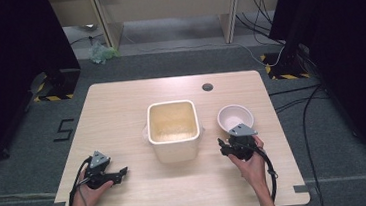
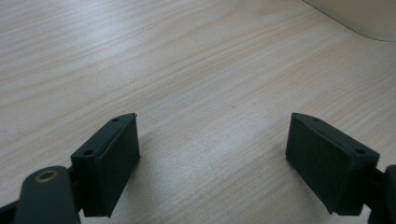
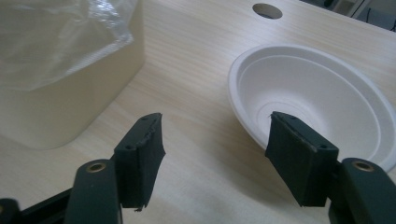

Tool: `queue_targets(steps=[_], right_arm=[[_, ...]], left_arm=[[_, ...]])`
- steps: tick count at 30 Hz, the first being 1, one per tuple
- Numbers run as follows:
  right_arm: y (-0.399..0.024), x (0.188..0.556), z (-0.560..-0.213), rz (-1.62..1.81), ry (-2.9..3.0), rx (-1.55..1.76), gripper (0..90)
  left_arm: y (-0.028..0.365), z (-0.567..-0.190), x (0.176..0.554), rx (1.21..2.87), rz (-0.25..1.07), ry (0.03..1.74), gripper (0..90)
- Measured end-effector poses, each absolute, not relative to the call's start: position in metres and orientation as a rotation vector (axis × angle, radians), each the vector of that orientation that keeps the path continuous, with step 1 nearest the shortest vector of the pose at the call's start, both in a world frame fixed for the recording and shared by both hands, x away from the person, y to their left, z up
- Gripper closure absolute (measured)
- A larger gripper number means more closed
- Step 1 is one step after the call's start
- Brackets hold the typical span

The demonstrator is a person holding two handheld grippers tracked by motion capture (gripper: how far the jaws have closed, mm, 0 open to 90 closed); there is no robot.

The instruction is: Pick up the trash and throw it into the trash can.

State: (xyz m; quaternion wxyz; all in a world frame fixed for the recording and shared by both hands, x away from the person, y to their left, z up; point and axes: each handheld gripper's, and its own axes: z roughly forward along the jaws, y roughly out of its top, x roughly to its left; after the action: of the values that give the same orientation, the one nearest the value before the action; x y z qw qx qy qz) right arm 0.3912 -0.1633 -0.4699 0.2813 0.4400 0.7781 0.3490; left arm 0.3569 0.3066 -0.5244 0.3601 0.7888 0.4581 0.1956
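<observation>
**Right jaws poised at the rim of the white bowl**

The right gripper [image 1: 231,146] hovered at the near edge of the white disposable bowl [image 1: 234,117], which sat upright on the table [image 1: 121,103] just to the right of the cream square bin [image 1: 172,129]. In the right gripper view the bowl [image 3: 317,93] lay ahead and slightly to the right of the jaws; its near rim ran close in front of the right-hand jaw, while the left-hand jaw stood over bare wood outside the bowl. The jaws stood partly apart with nothing pinched between them, and whether the right-hand pad touched the rim could not be told from that angle. The bowl is round, so no long axis governed the approach; what mattered was that the rim wall lay just forward of the gap, so a short push ahead would probably put one jaw inside and one outside the wall.

The bin, lined with clear plastic film [image 3: 60,32], stood between the two hands, apart from the bowl.

The left gripper [image 1: 119,174] rested low over the table near the front left, well apart from the bowl and plainly the farther hand. Its jaws [image 2: 215,158] were spread wide and empty over bare wood.
</observation>
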Motion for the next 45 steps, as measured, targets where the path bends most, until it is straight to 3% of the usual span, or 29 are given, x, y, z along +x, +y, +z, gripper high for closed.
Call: queue_targets(steps=[20,31,45], right_arm=[[-0.151,0.435,-0.487,0.866,2.105,1.134,57.0],[-0.157,0.440,-0.493,0.774,2.101,1.048,80.1],[-0.158,0.416,-0.454,0.855,2.007,0.930,83.6]], left_arm=[[0.307,-0.524,0.357,2.033,0.504,1.181,16.7],[0.307,-0.524,0.357,2.034,0.504,1.180,16.7],[0.307,-0.524,0.357,2.033,0.503,1.178,16.9]])
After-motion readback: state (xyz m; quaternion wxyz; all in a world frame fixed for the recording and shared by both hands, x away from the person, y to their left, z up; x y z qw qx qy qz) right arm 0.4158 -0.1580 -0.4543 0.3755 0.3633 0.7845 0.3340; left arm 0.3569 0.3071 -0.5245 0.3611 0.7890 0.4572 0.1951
